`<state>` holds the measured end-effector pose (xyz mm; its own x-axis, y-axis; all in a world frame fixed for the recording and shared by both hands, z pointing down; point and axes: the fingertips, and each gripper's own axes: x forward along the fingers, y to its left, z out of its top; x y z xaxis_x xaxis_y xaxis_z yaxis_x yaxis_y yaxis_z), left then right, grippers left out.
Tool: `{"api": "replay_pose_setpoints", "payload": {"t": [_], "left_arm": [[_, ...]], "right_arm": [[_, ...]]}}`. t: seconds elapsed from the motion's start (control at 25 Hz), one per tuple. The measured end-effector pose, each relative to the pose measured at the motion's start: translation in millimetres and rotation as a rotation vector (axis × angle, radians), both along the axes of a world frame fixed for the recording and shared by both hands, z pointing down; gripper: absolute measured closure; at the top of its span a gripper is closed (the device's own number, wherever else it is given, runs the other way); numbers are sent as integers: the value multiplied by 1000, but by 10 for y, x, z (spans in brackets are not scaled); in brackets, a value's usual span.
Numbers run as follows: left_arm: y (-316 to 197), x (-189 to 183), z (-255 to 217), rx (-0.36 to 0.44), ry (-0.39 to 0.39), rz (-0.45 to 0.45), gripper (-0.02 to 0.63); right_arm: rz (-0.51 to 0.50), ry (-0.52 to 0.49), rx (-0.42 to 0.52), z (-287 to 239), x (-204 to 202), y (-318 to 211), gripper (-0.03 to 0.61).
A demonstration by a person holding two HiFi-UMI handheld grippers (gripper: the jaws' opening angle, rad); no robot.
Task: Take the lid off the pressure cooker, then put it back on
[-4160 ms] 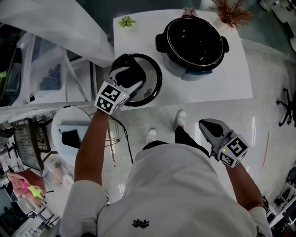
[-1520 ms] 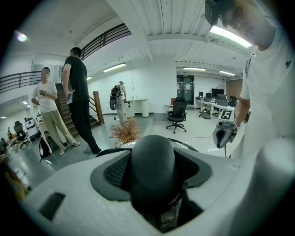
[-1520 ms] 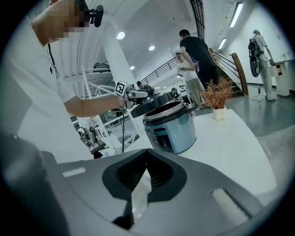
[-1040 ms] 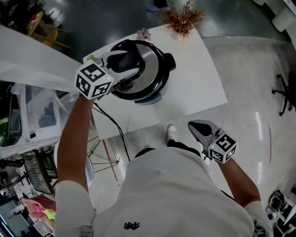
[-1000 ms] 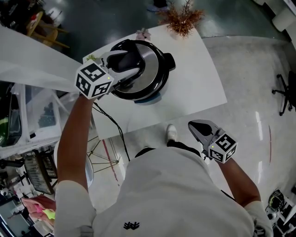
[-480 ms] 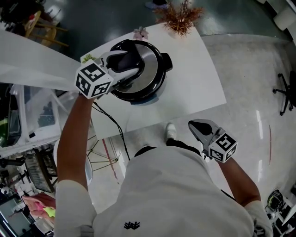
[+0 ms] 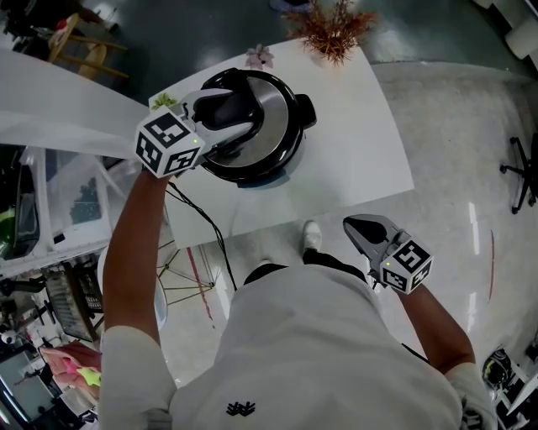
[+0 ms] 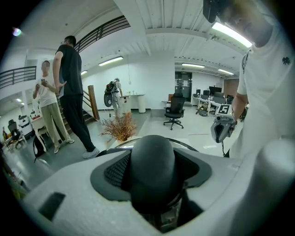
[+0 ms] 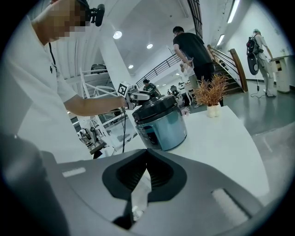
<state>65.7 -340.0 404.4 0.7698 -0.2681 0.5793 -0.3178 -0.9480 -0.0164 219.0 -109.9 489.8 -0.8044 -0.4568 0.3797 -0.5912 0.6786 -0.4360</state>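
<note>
The white surface (image 7: 361, 143) is carrying everything. The cooker (image 7: 262, 180) is sitting toward its 10 o'clock corner, with the dried plant (image 7: 332, 25) at 12 o'clock. The lid (image 7: 276, 101) is lying flat on top of the cooker and covering the pot, so the put-back step is looking nearly done. Whether it is locked, I cannot tell.

You are reaching your left tongs (image 7: 235, 113) in from 8 o'clock over the lid's centre, because the knob (image 8: 152, 159) is the only handle there. The jaws are standing wide apart, yet their pads are pressing on the knob's two sides, so they are truly holding it. Your right tongs (image 7: 355, 225) are hanging off the surface at 5 o'clock with the jaws closed together on nothing. They are likely parked because one hand is enough for the lid.

A few seconds back the lid was resting on the surface at the cooker's 9 o'clock, with the pot open. Now it is sitting on the cooker. Across the last second nothing is really shifting: same hold, same lid position, right tongs idling in the same spot.
</note>
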Motion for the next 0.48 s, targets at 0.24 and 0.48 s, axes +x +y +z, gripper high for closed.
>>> {"api": "replay_pose_setpoints", "payload": {"t": [0.24, 0.48], "left_arm": [[-9, -12, 9, 0, -1, -5, 326], [-30, -10, 3, 13, 10, -23, 321]], "right_arm": [[-14, -5, -8, 44, -25, 10, 568], [-26, -11, -11, 62, -18, -17, 568]]}}
